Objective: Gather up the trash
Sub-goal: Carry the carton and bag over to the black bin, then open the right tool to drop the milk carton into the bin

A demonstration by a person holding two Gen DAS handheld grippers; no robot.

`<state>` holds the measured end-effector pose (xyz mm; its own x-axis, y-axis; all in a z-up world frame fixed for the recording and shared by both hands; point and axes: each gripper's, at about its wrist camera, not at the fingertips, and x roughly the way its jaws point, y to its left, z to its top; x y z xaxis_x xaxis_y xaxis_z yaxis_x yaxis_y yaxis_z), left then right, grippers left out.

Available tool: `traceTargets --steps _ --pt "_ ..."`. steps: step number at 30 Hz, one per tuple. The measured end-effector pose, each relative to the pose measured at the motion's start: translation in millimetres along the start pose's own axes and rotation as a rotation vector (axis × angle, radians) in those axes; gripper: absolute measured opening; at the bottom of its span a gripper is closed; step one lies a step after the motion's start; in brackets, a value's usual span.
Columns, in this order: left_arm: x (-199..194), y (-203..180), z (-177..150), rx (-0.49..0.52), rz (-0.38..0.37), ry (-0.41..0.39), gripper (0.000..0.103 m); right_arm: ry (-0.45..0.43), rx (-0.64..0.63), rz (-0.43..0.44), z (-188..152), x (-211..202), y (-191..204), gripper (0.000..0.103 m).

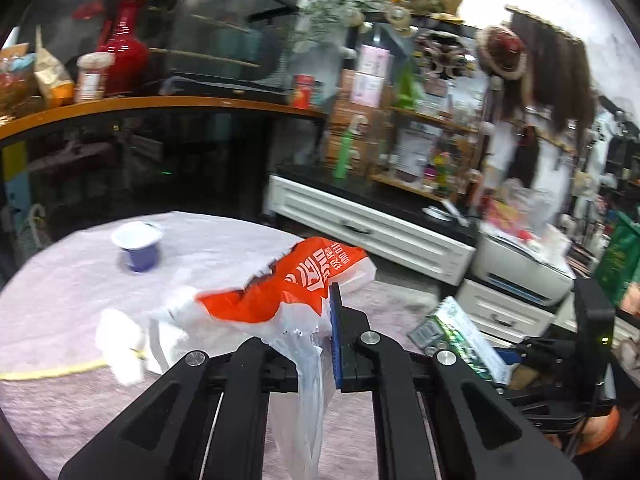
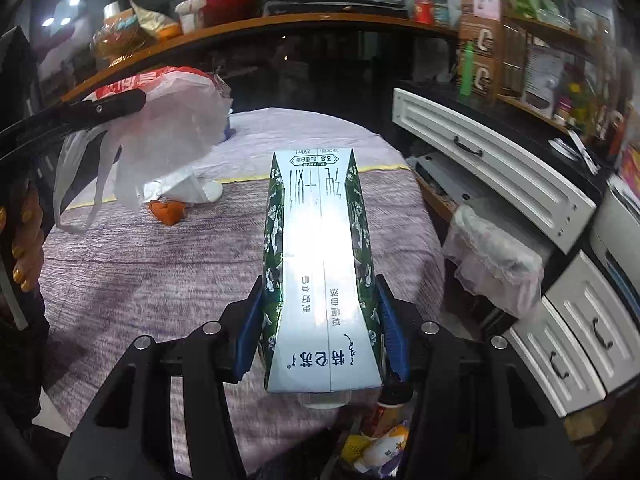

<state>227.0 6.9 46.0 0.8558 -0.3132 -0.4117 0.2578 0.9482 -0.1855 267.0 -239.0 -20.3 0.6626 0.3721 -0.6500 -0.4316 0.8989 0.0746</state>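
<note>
Over the round table with its purple cloth, your left gripper has its jaws pinched fully together on a thin plastic bag, orange-printed and white, which hangs above the tabletop's near half. Your right gripper clamps a milk carton by its two sides, lengthwise, just inside the tabletop's right edge. A purple cup stands near the far edge. Crumpled white paper and an orange scrap, possibly peel, lie mid-table. Below the carton, a bin holds wrappers.
</note>
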Motion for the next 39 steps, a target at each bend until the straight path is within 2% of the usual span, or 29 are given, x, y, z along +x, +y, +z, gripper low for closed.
traceTargets --steps 7,17,23,30,39 --pt "11.9 -63.0 -24.0 0.037 -0.122 0.07 0.009 -0.02 0.083 -0.057 -52.3 -37.3 -23.9 0.053" --pt "18.9 -126.3 -53.4 0.095 -0.216 0.137 0.009 0.001 0.234 -0.129 -126.8 -60.2 -66.7 0.053" --pt "24.0 -165.1 -68.0 0.142 -0.289 0.173 0.009 0.078 0.296 -0.185 -163.5 -40.1 -91.4 0.053" --pt "37.3 -198.2 -89.5 0.179 -0.348 0.239 0.009 0.197 0.398 -0.208 -207.5 7.2 -120.4 0.053" --pt "54.6 -214.8 -113.3 0.213 -0.371 0.322 0.009 0.273 0.441 -0.204 -234.0 46.4 -126.4 0.053"
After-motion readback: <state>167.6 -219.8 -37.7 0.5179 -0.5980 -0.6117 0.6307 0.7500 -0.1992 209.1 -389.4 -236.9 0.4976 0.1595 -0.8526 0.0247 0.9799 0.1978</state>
